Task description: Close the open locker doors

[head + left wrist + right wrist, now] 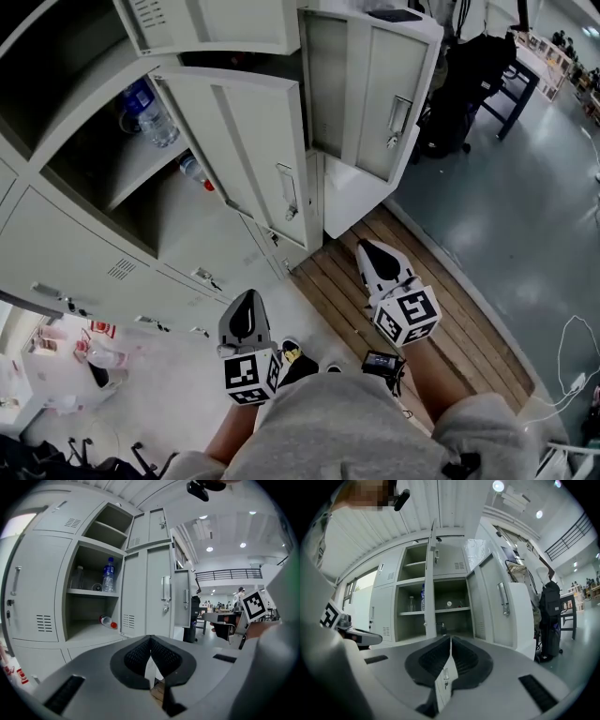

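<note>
Left gripper and right gripper are held low before the person, pointing about level toward the lockers, their ribbed black jaws pressed together and empty. Ahead, well apart from both, flat pale-grey sheet-metal locker doors stand swung open, each with a shiny bar handle.

No text, number or brand is legible. The blue label on the water bottle is too small to read. The left marker cube and right marker cube carry square patterns only.
</note>
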The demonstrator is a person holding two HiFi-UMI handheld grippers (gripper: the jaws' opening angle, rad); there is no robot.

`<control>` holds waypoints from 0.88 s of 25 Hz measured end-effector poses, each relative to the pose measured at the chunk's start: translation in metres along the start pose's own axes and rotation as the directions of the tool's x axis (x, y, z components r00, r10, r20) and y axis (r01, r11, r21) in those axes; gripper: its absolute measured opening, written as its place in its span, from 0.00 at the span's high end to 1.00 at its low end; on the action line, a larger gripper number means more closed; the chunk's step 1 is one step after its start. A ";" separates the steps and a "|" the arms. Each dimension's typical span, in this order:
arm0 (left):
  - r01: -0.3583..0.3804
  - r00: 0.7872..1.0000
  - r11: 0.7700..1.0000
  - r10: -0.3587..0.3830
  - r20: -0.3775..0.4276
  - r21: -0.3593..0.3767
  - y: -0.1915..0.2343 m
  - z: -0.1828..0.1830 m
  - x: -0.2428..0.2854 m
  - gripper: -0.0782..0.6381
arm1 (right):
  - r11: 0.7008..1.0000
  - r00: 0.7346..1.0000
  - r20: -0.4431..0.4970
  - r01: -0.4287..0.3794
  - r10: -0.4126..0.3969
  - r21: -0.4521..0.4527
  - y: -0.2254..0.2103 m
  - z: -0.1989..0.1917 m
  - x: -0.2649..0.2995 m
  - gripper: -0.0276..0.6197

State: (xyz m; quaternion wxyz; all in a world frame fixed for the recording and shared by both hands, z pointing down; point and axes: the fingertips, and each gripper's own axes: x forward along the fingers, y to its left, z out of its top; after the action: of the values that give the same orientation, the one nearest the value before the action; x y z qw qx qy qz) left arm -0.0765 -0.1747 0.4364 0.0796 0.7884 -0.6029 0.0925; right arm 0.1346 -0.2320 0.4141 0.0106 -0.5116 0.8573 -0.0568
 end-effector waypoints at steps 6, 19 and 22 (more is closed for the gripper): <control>0.015 1.000 1.000 -0.015 -0.001 0.003 0.017 0.005 0.022 0.88 | 0.997 0.996 0.054 0.074 -0.072 -0.034 -0.049 0.031 0.025 0.91; 0.023 1.000 1.000 -0.023 0.009 -0.002 0.035 0.011 0.036 0.88 | 0.997 0.996 0.077 0.054 -0.049 -0.064 -0.140 0.108 0.069 0.49; 0.019 1.000 1.000 -0.019 0.008 -0.006 0.039 0.010 0.035 0.88 | 0.993 0.993 0.079 0.096 -0.091 -0.066 -0.163 0.115 0.075 0.49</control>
State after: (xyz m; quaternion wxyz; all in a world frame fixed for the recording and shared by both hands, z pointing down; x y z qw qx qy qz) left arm -0.1047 -0.2202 0.4360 0.0805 0.7944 -0.5958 0.0869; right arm 0.2507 -0.3842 0.3204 0.0229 -0.5529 0.8329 -0.0080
